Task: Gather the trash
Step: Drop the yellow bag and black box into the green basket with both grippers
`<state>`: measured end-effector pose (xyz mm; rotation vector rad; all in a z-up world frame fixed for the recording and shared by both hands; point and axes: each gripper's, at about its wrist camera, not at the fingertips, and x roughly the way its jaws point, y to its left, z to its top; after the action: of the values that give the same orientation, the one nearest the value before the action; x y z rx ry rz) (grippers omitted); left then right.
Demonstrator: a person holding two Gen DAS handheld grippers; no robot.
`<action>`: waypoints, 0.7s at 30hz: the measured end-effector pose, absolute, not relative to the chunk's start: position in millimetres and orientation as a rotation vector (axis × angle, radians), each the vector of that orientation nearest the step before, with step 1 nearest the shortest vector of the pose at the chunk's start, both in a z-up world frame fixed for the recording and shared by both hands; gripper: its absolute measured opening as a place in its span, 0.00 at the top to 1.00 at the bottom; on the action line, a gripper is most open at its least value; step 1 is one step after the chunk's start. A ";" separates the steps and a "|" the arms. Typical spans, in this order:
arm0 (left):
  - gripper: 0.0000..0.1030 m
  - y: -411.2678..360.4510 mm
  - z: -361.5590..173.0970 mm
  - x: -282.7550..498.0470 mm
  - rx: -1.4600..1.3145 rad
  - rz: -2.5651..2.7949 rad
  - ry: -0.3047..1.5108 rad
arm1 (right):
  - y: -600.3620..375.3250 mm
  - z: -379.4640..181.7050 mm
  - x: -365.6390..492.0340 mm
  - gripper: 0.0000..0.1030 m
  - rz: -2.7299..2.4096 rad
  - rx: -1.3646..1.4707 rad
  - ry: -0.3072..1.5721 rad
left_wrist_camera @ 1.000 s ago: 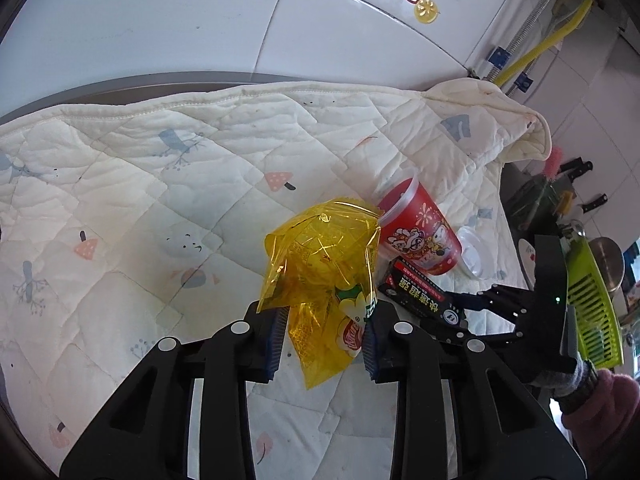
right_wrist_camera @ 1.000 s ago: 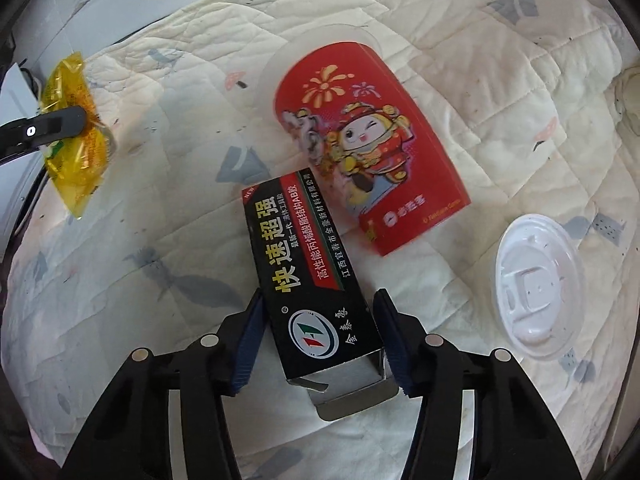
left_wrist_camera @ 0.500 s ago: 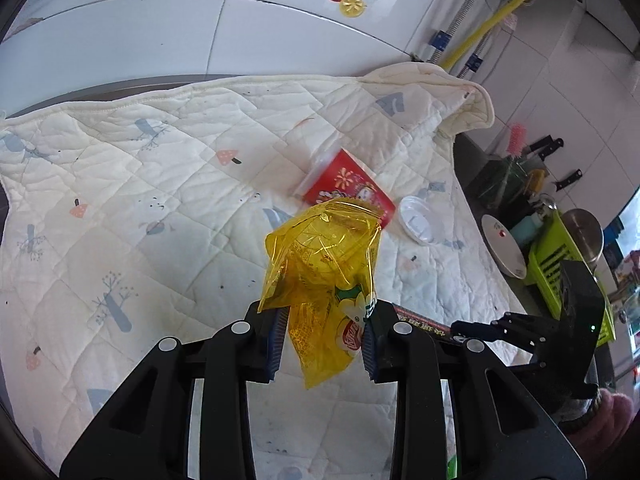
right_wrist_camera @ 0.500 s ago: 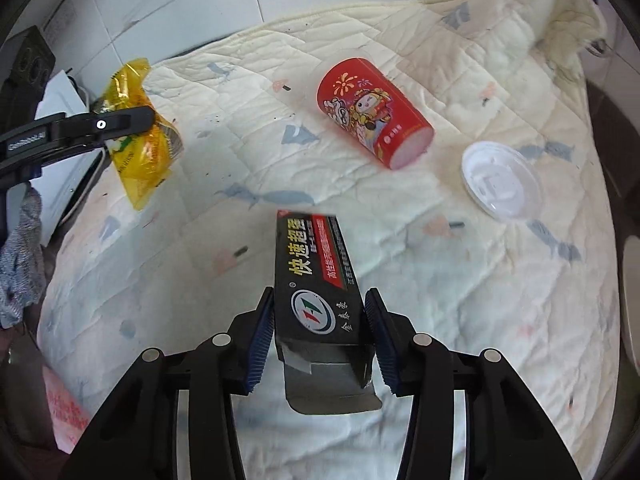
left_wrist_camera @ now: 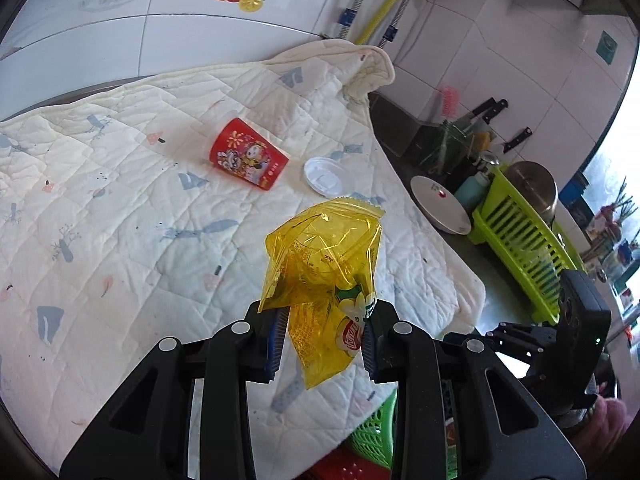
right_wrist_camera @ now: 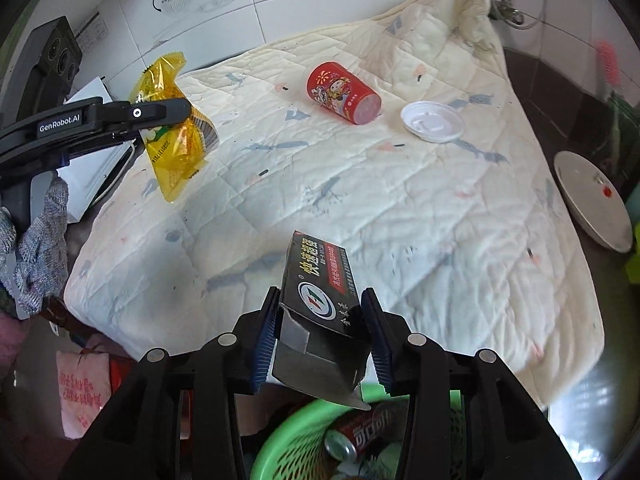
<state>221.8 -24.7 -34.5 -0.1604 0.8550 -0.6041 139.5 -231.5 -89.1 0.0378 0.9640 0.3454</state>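
Note:
My left gripper (left_wrist_camera: 322, 338) is shut on a crumpled yellow plastic wrapper (left_wrist_camera: 326, 268), held above the near edge of a quilted cream cloth (left_wrist_camera: 120, 208); the wrapper also shows in the right wrist view (right_wrist_camera: 172, 128). My right gripper (right_wrist_camera: 320, 340) is shut on a black cardboard box (right_wrist_camera: 316, 300) with yellow Chinese lettering, held above a green mesh basket (right_wrist_camera: 292, 452). A red paper cup (left_wrist_camera: 248, 154) lies on its side on the cloth, with a white plastic lid (left_wrist_camera: 324, 176) beside it to the right.
The basket holds a red drink can (right_wrist_camera: 360, 428). To the right of the cloth stand a white plate (left_wrist_camera: 440, 204), a lime-green dish rack (left_wrist_camera: 524, 256), a metal pot (left_wrist_camera: 532, 188) and knives (left_wrist_camera: 490, 108). A tiled wall (left_wrist_camera: 160, 40) is behind. A red bag (right_wrist_camera: 82, 392) hangs low left.
Both grippers have pulled back and up from the cloth, each carrying its item. The box now hangs over the green basket; the cup and lid look smaller and farther away.

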 end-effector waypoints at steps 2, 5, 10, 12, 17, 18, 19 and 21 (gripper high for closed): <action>0.70 -33.3 -33.1 208.8 -0.153 -0.627 0.857 | -238.7 -84.7 124.6 0.61 0.334 0.047 0.956; 0.70 -47.7 -31.6 187.7 -0.139 -0.670 0.859 | -253.9 -79.3 99.1 0.61 0.309 0.058 0.947; 0.70 -71.7 -31.0 156.6 -0.114 -0.739 0.865 | -279.0 -82.0 65.6 0.61 0.251 0.072 0.966; 0.70 -81.2 -32.0 145.5 -0.105 -0.765 0.872 | -288.4 -86.8 56.1 0.60 0.228 0.081 0.980; 0.70 -104.0 -40.3 119.1 -0.082 -0.829 0.902 | -312.0 -98.8 35.9 0.59 0.165 0.118 1.003; 0.70 -108.5 -43.3 114.0 -0.078 -0.839 0.911 | -315.6 -100.2 33.9 0.59 0.151 0.122 1.001; 0.70 -111.6 -45.9 110.1 -0.079 -0.849 0.923 | -320.3 -102.0 31.9 0.58 0.136 0.133 1.002; 0.70 -120.7 -54.2 101.3 -0.076 -0.872 0.951 | -327.2 -103.2 29.7 0.53 0.120 0.153 0.998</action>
<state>101.3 -120.7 -54.2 -0.0761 0.9514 -0.8717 29.7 -327.2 -103.2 0.1532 0.9981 0.1199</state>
